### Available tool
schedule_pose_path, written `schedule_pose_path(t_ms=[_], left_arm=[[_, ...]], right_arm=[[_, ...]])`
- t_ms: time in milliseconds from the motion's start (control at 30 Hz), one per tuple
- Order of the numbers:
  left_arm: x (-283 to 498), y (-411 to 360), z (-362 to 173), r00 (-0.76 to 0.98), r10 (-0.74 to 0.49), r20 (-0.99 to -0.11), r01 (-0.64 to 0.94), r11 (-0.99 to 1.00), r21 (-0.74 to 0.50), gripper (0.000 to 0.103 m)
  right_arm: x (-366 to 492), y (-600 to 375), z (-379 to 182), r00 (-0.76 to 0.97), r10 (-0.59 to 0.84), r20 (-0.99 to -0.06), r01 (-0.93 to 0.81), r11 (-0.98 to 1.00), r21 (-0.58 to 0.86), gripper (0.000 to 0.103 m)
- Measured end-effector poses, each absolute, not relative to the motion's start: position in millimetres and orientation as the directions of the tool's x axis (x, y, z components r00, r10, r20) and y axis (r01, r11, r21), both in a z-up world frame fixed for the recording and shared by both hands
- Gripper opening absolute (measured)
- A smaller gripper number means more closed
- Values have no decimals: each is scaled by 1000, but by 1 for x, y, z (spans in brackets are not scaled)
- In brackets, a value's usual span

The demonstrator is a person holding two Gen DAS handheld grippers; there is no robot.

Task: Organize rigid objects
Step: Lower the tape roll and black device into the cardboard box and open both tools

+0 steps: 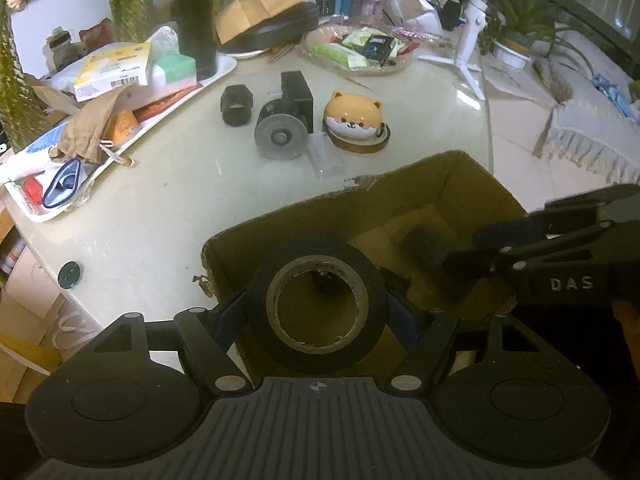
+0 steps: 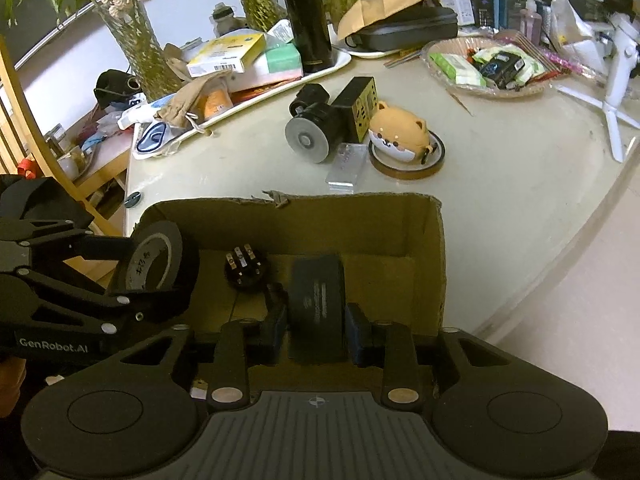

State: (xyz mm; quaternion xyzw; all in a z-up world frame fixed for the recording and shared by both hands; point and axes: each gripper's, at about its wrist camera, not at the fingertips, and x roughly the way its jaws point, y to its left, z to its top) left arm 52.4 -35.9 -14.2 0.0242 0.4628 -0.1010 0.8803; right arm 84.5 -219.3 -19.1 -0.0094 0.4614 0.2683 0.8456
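Left gripper (image 1: pixel 317 312): fingers clamped on either side of a black tape roll (image 1: pixel 317 306), held with its hole facing the camera, above the near left corner of the cardboard box (image 2: pixel 424 240).

Right gripper (image 2: pixel 316 330): fingers parted, a slim gap showing on each side of a black rectangular block (image 2: pixel 318 304) that stands between them inside the box; pads not pressing on it.

Cardboard box: open-topped, torn far rim, standing at the near edge of the worktop (image 2: pixel 500 184). On its floor, left of the block, a round black part (image 2: pixel 246 270) with metal contacts.

Worktop beyond the box, near to far: clear plastic case (image 2: pixel 346 168) just behind the rim; brown tape ring (image 2: pixel 408 160) bearing a dog-faced case (image 2: pixel 400 136); black cylindrical device (image 2: pixel 316 128) with a grey disc face, touching a black cube (image 2: pixel 360 104); small black fitting (image 1: pixel 237 105) to the left, apart.

Far edge: white tray (image 1: pixel 40 212) of clutter, black flask (image 2: pixel 306 16), wicker basket (image 2: pixel 488 88) of packets.
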Motion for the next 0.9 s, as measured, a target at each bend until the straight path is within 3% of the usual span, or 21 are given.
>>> schedule_pose_path(t_ms=[33,133,367,900], left_arm=[[53,-37,-15,550,-152,-821,203,978,-46,73],[53,-39,-16,544,-151,-825,208,977,-41,73],[55,-34,-14,550,-161,-820,190,980,-65,74],[55,-25,-4,606,-148,-782,133,988,-84,74]], right_arm=[[84,-219,-18,436,447,-781,-467,855,228,82],[82,-218,-14,454,450,-769,-478,852,216,97],[85,-219,-15,453,442,-774,-469,857,214,103],[88,-229,-4,545,427,-721,-409,887,216,103]])
